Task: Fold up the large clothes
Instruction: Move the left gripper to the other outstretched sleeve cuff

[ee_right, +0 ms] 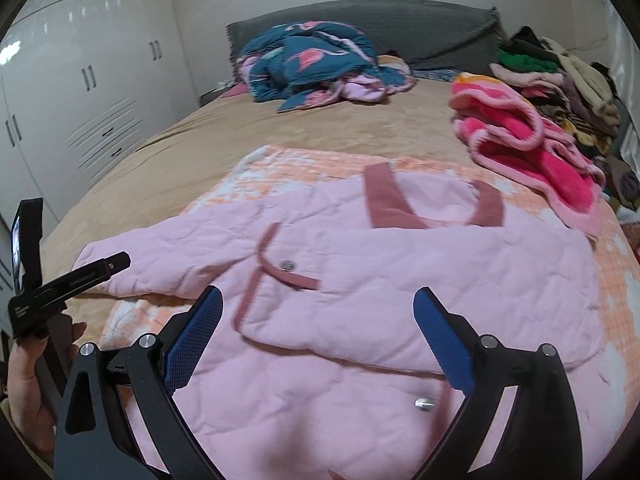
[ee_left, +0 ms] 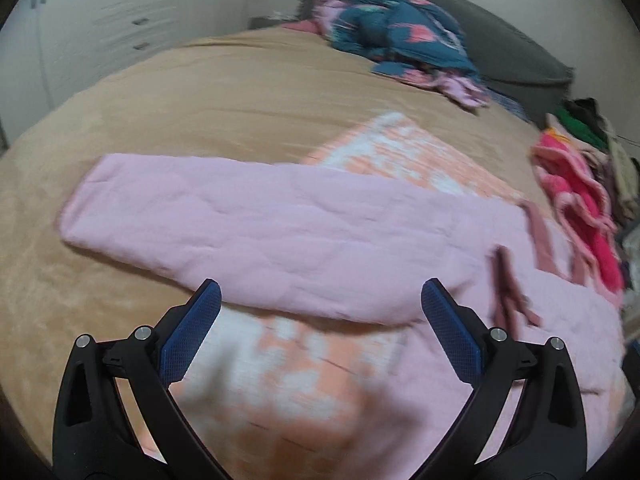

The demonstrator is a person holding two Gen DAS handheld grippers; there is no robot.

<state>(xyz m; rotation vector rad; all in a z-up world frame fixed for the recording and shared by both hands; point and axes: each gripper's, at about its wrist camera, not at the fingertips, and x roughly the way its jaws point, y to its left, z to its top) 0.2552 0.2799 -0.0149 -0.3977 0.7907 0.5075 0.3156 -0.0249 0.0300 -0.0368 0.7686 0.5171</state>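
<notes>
A bedroom is shown, with white wardrobes (ee_right: 72,92) along one wall and a bed (ee_right: 192,148) under a tan cover taking up most of the view. On a peach and white blanket (ee_left: 304,380), laid down as a flat working surface, a pink quilted jacket (ee_right: 420,280) has been spread front up so that it can be folded. Its sleeve (ee_left: 240,228) is stretched straight out to the side, probably to be brought in across the body first. The left gripper (ee_left: 320,300) is held spread above the sleeve's near edge, nothing pinched. The right gripper (ee_right: 318,308) is likewise spread over the jacket's front, holding nothing. Unfolded clothes (ee_right: 560,92) are heaped at the bed's right edge, kept clear of the working area.
</notes>
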